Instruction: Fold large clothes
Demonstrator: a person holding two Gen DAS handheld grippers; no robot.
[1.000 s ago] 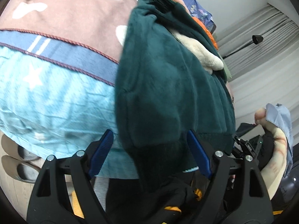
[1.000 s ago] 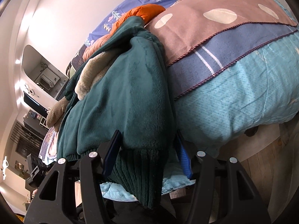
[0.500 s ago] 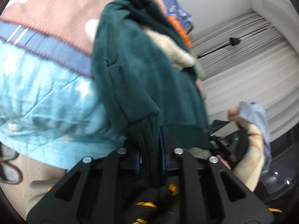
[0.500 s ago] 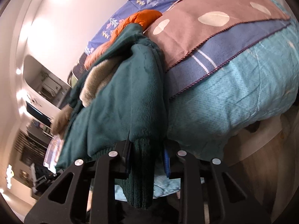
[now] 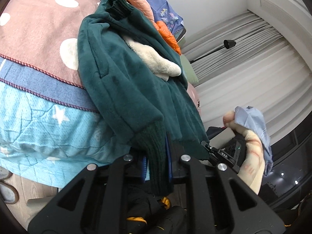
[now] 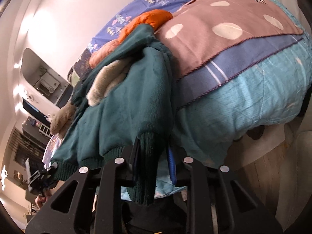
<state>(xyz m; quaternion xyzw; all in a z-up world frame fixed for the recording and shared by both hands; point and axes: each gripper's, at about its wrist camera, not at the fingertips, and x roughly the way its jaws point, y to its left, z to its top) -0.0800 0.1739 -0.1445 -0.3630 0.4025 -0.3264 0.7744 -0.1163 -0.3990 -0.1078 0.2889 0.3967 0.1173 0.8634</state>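
A dark green fleece jacket (image 5: 124, 81) with a cream lining (image 5: 156, 62) lies over the edge of the bed; it also shows in the right wrist view (image 6: 134, 105). My left gripper (image 5: 157, 161) is shut on one ribbed sleeve cuff (image 5: 156, 150). My right gripper (image 6: 154, 156) is shut on the other ribbed cuff (image 6: 150, 150). Both cuffs hang down between the blue pads. In the left wrist view the right gripper (image 5: 224, 154) and the hand holding it show beyond the jacket's hem.
The bed carries a light blue star-print quilt (image 5: 39, 124) and a pink dotted blanket with a blue band (image 5: 35, 31). An orange puffer jacket (image 6: 148, 19) lies behind the green one. Grey curtains (image 5: 243, 62) hang on the right. Wooden floor (image 6: 273, 171) lies beside the bed.
Both grippers were open around the cuffs a second ago and have closed on them. The jacket has been pulled slightly toward the bed edge.
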